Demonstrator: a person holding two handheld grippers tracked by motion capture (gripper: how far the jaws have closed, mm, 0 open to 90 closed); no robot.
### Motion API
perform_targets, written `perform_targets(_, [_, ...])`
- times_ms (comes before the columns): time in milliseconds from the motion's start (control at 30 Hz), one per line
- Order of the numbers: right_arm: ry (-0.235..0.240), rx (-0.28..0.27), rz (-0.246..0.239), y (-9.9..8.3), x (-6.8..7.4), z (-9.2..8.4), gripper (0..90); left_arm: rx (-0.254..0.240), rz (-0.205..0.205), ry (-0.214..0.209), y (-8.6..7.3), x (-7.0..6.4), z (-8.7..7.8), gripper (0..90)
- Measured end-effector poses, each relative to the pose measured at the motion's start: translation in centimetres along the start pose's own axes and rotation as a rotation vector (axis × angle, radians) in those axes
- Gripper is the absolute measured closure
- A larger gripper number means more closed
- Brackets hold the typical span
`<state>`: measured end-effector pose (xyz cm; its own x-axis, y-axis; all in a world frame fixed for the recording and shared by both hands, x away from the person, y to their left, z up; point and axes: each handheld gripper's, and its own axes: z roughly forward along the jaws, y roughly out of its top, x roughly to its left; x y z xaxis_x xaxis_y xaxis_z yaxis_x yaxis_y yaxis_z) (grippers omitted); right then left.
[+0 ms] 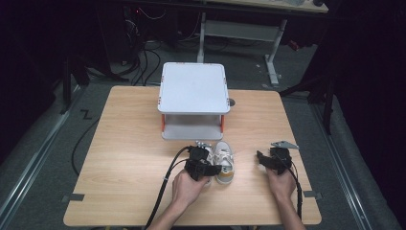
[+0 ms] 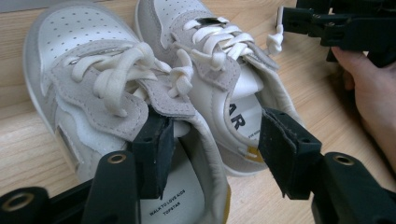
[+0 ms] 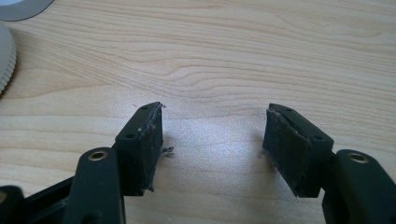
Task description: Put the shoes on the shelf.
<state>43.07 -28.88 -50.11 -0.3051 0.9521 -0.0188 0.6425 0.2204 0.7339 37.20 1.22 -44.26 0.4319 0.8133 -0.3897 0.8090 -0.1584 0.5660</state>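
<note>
Small white-and-grey children's sneakers with cream laces and mustard-yellow heel tabs [image 2: 154, 88] stood as a pair, side by side and touching, a little right of centre toward the near edge of the light wooden table [image 1: 124, 143], just in front of the white two-tier plastic shelf with orange posts [image 1: 194, 98]. I had my left gripper [image 2: 212, 149] over their heels, jaws spread: one black pad sat inside the mouth of the left shoe [image 2: 93, 93], against its inner collar, while the other hung outside the collar of the right shoe [image 2: 219, 60]. As I judged it, that straddle was set to pinch the two inner collars together so both shoes could be lifted at once; nothing was squeezed yet.

My right gripper [image 3: 212, 140] hovered low over bare wood nearer the table's right edge, jaws wide apart and holding nothing, seemingly kept out of the way. In the left gripper view it appeared beyond the shoes, near a knotted lace end [image 2: 274, 43].

Room was tight on the far side, where the toes pointed at the shelf's lower tier. Open tabletop lay to the left, to the right beyond my free hand, and toward the near edge. The shelf's flat top was bare.
</note>
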Motion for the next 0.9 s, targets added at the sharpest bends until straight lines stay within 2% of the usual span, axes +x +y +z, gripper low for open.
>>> perform_targets(133, [0.0, -0.001, -0.001, 0.0, 0.0, 0.0, 37.6, -0.004, 0.006, 0.011, 0.3, -0.2, 0.3, 47.9])
perform_targets(233, [-0.001, -0.001, -0.001, 0.0, 0.0, 0.0, 37.7, 0.002, 0.053, 0.061, 0.3, -0.6, 1.0, 51.3])
perform_targets(400, [-0.001, 0.0, 0.0, 0.0, 0.0, 0.0, 37.7, 0.007, 0.098, 0.096, 0.4, -0.9, 1.6, 54.0])
perform_targets(433, [-0.001, 0.0, -0.001, 0.0, 0.0, 0.0, 37.7, 0.005, 0.128, 0.12, 0.3, -1.2, 1.9, 54.5])
perform_targets(533, [-0.002, 0.0, 0.0, 0.0, 0.0, 0.0, 37.7, 0.005, 0.159, 0.15, 0.4, -1.6, 2.2, 57.0])
perform_targets(667, [-0.003, 0.0, 0.001, 0.0, 0.0, 0.0, 37.7, 0.008, 0.175, 0.138, 0.4, -1.5, 2.1, 61.7])
perform_targets(800, [-0.003, 0.0, 0.001, 0.0, 0.0, 0.0, 37.7, -0.036, 0.18, 0.145, -0.3, -1.4, 1.8, 69.9])
perform_targets(833, [-0.003, 0.0, 0.001, 0.0, 0.0, 0.0, 37.7, -0.045, 0.177, 0.137, -0.5, -1.3, 1.6, 74.3])
perform_targets(900, [-0.003, 0.0, 0.001, 0.0, 0.0, 0.0, 37.7, -0.047, 0.182, 0.127, -0.7, -1.1, 1.5, 76.1])
